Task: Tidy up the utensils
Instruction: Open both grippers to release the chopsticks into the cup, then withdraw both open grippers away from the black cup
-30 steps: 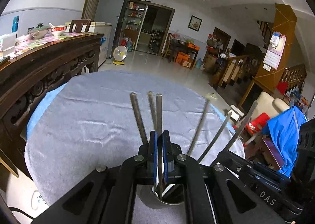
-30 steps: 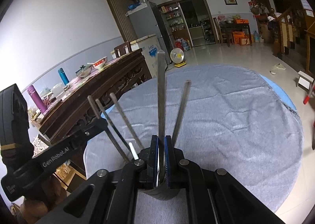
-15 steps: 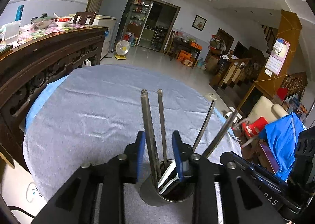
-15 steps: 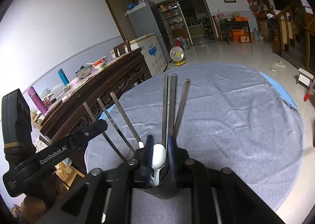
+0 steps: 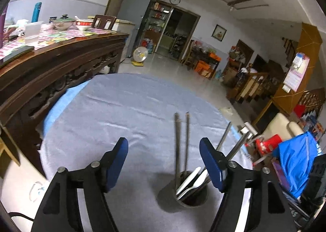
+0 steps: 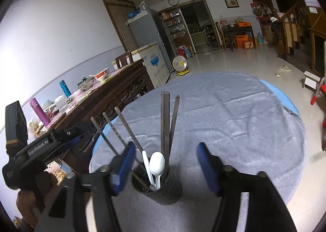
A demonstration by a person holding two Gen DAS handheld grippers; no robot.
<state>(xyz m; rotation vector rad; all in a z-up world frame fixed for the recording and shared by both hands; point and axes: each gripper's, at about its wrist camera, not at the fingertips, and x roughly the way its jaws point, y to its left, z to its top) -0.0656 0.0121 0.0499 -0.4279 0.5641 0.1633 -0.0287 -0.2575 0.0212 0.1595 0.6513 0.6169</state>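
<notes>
My left gripper (image 5: 164, 162) and right gripper (image 6: 165, 165) have both just been spreading their jaws, which now stand wide with nothing pressed between the blue pads. The dark utensil holder (image 6: 163, 191) stands upright on the grey cloth (image 6: 234, 120), holding metal chopsticks (image 6: 166, 122) and white plastic spoons (image 6: 156, 165). Its base is hidden behind my left arm's frame in the left view, and the spoon handles vanish inside. Beside the table runs a carved wooden sideboard (image 5: 61, 65); beyond lies a tiled floor (image 6: 234, 61).
</notes>
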